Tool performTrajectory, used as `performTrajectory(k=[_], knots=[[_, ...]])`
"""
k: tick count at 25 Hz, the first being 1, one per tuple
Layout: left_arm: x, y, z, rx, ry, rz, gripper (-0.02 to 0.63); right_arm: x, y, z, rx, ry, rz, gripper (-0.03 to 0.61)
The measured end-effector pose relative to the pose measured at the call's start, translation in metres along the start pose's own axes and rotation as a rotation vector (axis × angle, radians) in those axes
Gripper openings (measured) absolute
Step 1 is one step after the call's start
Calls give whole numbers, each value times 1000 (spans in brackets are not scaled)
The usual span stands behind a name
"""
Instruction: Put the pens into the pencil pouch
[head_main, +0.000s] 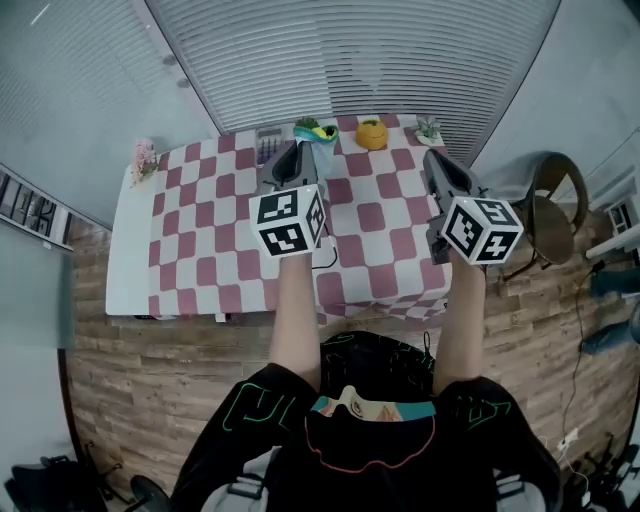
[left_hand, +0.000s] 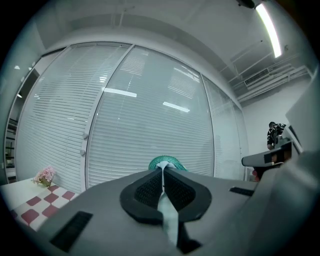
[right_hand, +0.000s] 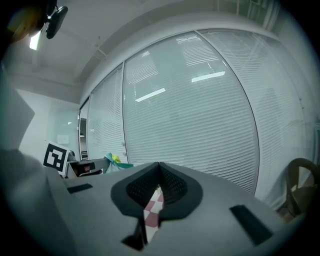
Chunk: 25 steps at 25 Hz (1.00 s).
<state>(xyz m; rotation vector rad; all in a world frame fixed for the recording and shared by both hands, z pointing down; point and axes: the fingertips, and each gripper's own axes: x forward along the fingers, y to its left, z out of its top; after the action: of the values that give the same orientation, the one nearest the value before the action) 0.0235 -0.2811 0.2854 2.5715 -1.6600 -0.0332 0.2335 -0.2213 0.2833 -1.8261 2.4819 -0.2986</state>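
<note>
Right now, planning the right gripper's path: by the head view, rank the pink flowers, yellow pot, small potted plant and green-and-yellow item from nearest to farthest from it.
From the right gripper:
1. small potted plant, just beyond its tip.
2. yellow pot, to its left.
3. green-and-yellow item, farther left.
4. pink flowers, far left corner.

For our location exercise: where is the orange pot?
Head view: the orange pot stands at the far edge of the checked table, between a green item and a potted plant.

Pink-and-white checked table (head_main: 200, 250); along far edge pink flowers (head_main: 145, 157), orange pot (head_main: 372, 134), small plant (head_main: 429, 130), perhaps a teal bowl (head_main: 316, 130).
</note>
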Motion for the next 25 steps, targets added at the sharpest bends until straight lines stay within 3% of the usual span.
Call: performTrajectory(k=[6,13,25], knots=[[6,0,15,-22,-33,95,0,-6,-30,13,-9,-52,-51,2],[0,-3,1,-13,-35,213,0,-7,-51,19,-32,-61,-75,2],[-11,-16,-17,18,-10,268,0,-7,-53,4,-48,-50,-15,2]])
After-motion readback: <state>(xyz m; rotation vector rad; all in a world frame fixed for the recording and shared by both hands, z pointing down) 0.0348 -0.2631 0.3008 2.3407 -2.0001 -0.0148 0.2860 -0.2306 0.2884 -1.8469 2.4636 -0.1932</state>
